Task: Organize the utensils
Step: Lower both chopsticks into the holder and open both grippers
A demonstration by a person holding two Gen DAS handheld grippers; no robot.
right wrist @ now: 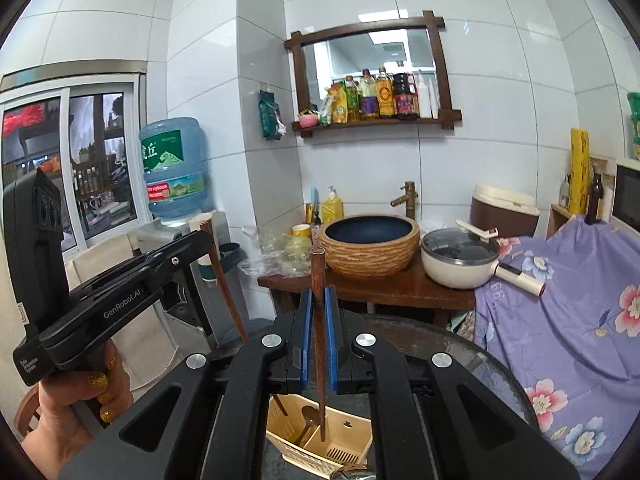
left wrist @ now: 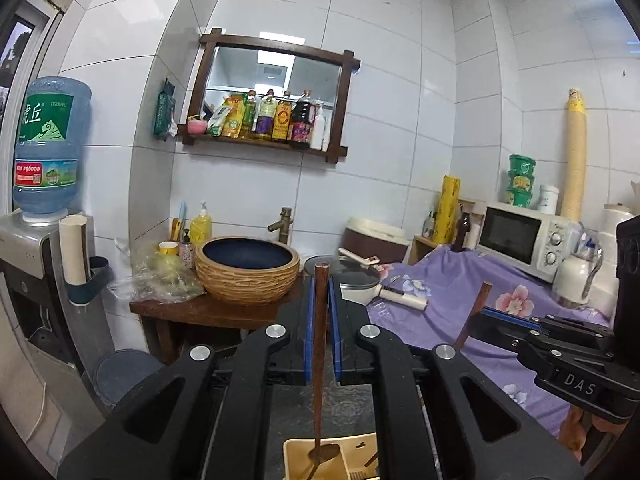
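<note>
My left gripper (left wrist: 320, 285) is shut on a brown wooden chopstick (left wrist: 319, 332), which hangs thin end down over a beige utensil holder (left wrist: 296, 453). A spoon (left wrist: 326, 454) lies inside that holder. My right gripper (right wrist: 319, 291) is shut on a second wooden chopstick (right wrist: 320, 344), whose tip reaches down into the holder (right wrist: 352, 426) beside the spoon (right wrist: 307, 416). Each view also shows the other tool. The right gripper (left wrist: 481, 314) grips its chopstick (left wrist: 466, 332) at the right, and the left gripper (right wrist: 205, 240), held by a hand (right wrist: 72, 408), grips its chopstick (right wrist: 226, 284) at the left.
The holder stands on a round glass table (right wrist: 460, 344). Behind it a wooden stand carries a woven basin (right wrist: 370, 248) and a lidded white pot (right wrist: 460, 260). A purple floral cloth (right wrist: 560, 300) covers the right side, a microwave (left wrist: 528, 240) sits on it, and a water dispenser (left wrist: 44, 184) stands left.
</note>
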